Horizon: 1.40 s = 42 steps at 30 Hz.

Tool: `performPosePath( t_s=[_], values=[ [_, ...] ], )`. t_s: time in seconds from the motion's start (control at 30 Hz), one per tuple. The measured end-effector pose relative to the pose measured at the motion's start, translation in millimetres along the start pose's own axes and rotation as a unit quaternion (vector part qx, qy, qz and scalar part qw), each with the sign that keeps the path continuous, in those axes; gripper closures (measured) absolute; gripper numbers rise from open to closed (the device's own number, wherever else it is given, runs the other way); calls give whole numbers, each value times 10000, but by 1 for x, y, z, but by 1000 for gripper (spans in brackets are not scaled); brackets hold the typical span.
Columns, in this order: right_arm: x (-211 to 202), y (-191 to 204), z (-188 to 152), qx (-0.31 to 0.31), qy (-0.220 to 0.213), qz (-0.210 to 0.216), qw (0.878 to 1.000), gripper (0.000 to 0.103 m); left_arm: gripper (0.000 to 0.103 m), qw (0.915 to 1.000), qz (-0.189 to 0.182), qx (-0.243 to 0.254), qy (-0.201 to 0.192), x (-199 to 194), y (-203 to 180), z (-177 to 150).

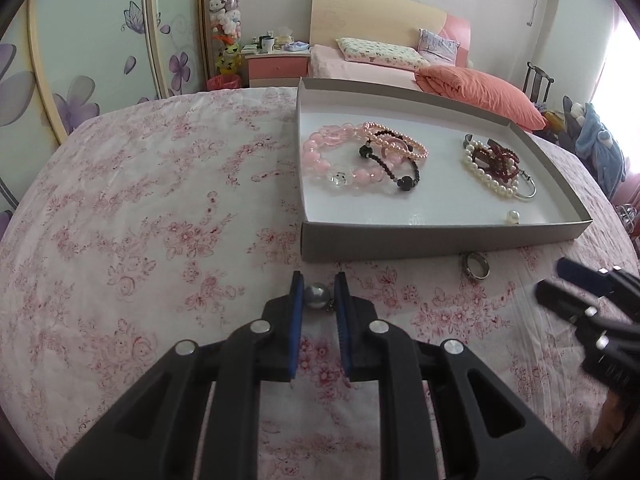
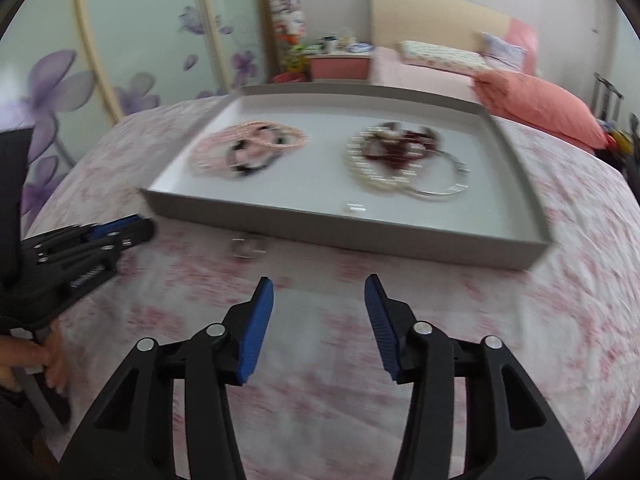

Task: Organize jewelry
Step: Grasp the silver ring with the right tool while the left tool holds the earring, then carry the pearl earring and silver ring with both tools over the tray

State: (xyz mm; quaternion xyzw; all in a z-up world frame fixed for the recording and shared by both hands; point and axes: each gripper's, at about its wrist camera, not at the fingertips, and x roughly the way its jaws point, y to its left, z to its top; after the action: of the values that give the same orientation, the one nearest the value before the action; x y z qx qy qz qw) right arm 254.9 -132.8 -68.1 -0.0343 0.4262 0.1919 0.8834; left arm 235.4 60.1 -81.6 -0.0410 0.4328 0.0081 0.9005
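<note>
Two grippers over the floral bedspread (image 1: 140, 200). Left gripper (image 1: 319, 286) jaws clamped on a grey pearl bead (image 1: 317, 294); right gripper (image 2: 320, 292) jaws apart, empty. Metal ring (image 1: 475, 265) lies just outside the grey tray (image 1: 440, 240) of bracelets.

Both fisheye cameras sit low behind their own fingers, angled down over the floral bedspread (image 1: 140, 200) toward the far bed (image 1: 360, 64). The left view is close to the grey tray (image 1: 440, 240) on its right; the right view, blurred, faces it head-on. Both share tray, wardrobe (image 2: 132, 40) and bed.
</note>
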Motion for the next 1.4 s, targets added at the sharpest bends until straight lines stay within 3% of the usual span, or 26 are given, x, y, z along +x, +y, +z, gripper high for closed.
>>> performPosePath(
  t_s=[0.3,0.37,0.43,0.6,0.97,1.4],
  values=[
    [29,38,16,-209,155,-2,9997,64,87,10000,27,20,6,0,-1,0],
    [32,41,17,-278,102,-157,9994,69,87,10000,21,15,5,1,-1,0],
    [33,40,18,-268,70,-186,9994,80,87,10000,10,6,5,0,-1,0],
    [25,26,11,-202,31,-410,9990,80,87,10000,0,-3,6,0,-1,1],
    [-5,-53,-18,298,-25,-1209,9922,80,87,10000,53,42,12,1,-3,1],
    [-8,-66,-22,555,-36,-1096,9924,80,87,9998,146,118,18,2,-8,1]
  ],
)
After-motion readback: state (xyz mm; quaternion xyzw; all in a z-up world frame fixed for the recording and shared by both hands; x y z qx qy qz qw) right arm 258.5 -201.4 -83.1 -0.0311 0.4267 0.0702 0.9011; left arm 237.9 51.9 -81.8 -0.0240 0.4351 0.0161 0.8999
